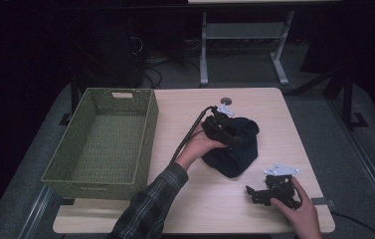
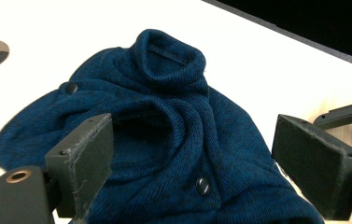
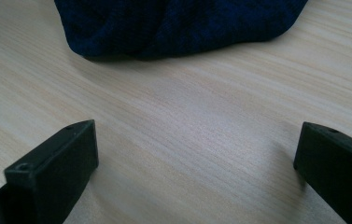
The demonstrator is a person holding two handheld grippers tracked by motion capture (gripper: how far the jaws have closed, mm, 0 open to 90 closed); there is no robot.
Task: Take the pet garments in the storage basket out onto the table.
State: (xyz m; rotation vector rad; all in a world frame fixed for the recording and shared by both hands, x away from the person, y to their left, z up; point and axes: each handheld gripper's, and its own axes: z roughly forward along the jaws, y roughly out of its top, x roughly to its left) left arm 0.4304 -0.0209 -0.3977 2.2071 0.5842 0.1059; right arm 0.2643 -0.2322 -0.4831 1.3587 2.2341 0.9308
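Figure: dark blue knitted garment (image 1: 234, 147), crumpled in a heap right of centre on the tabletop (image 1: 185, 209). Your left gripper (image 1: 223, 130) hovers over the heap's 10 o'clock side, jaws spread wide with the knit below and between them but not pinched; the pads (image 2: 87, 161) stand clear of the fabric. Your right gripper (image 1: 269, 191) rests on the tabletop at the garment's 5 o'clock, jaws released and empty, facing the garment's near edge. The green woven basket (image 1: 100, 144) sits at the tabletop's 9 o'clock side, well apart from the garment.

Risks: closing on one loose fold would likely lift a single layer, so the rest trails and drags across the tabletop. A button (image 2: 203, 185) caught at a pad edge could make the grip slip. The trailing cable (image 1: 187, 134) may snag the knit.
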